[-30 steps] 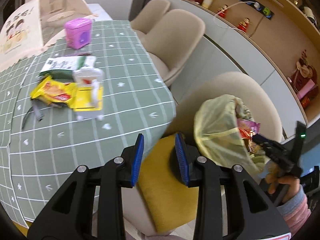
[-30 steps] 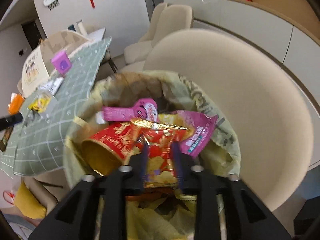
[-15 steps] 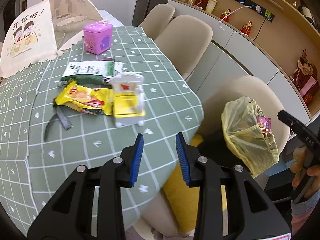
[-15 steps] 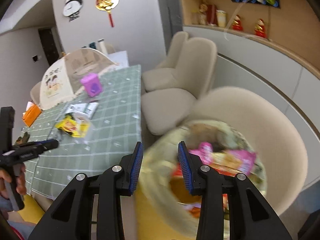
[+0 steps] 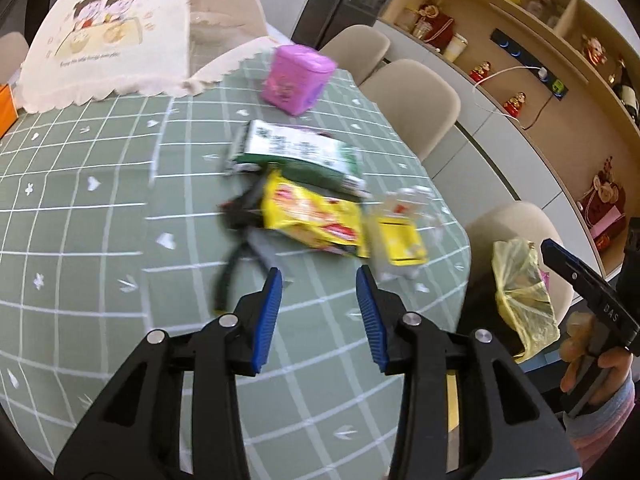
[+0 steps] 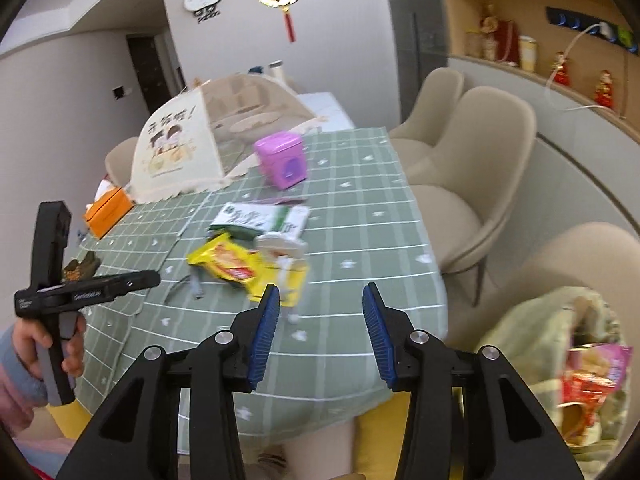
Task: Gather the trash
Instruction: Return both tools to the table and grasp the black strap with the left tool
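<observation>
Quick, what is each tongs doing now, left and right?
Left tongs: opening, nothing between them.
Right tongs: opening, nothing between them.

On the cream mesh dome food cover (image 5: 108, 36) at about ten o'clock in the left wrist view, large red Chinese characters with an exclamation mark arch over a cartoon of two children; a small line of script runs beneath but is too fine to read. The black handheld gripper (image 5: 592, 292) at three o'clock bears the white letters "DAS". The green-and-white flat packet (image 5: 296, 148) near centre carries green Chinese characters, blurred beyond reading.
</observation>
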`<state>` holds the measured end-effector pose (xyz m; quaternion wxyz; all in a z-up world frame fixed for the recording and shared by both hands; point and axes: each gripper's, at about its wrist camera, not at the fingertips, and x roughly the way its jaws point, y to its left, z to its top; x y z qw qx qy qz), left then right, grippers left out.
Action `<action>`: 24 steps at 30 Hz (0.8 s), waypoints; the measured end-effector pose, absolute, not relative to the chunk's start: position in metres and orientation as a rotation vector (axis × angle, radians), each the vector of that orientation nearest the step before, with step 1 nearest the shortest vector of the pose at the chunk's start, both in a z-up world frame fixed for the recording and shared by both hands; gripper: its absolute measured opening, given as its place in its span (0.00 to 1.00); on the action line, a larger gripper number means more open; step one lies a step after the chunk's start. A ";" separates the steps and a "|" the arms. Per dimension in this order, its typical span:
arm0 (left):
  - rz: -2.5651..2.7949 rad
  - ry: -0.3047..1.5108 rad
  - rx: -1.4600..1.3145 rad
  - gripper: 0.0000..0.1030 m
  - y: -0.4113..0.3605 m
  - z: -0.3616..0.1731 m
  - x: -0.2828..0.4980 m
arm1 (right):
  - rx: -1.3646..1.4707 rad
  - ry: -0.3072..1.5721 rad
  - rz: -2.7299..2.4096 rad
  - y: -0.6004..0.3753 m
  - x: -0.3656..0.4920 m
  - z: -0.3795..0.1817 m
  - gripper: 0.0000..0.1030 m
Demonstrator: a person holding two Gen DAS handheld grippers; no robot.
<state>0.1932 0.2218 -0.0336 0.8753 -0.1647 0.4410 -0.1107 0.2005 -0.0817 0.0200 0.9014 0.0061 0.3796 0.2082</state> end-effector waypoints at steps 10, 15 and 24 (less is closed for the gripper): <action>-0.273 0.927 -0.335 0.36 0.258 -0.044 0.249 | -0.033 0.882 0.399 -0.039 0.198 -0.009 0.40; -0.299 0.939 -0.288 0.36 0.255 -0.053 0.273 | -0.028 0.930 0.415 -0.032 0.191 -0.026 0.40; -0.287 1.044 -0.167 0.36 0.247 -0.089 0.296 | -0.042 0.981 0.492 -0.007 0.187 -0.047 0.40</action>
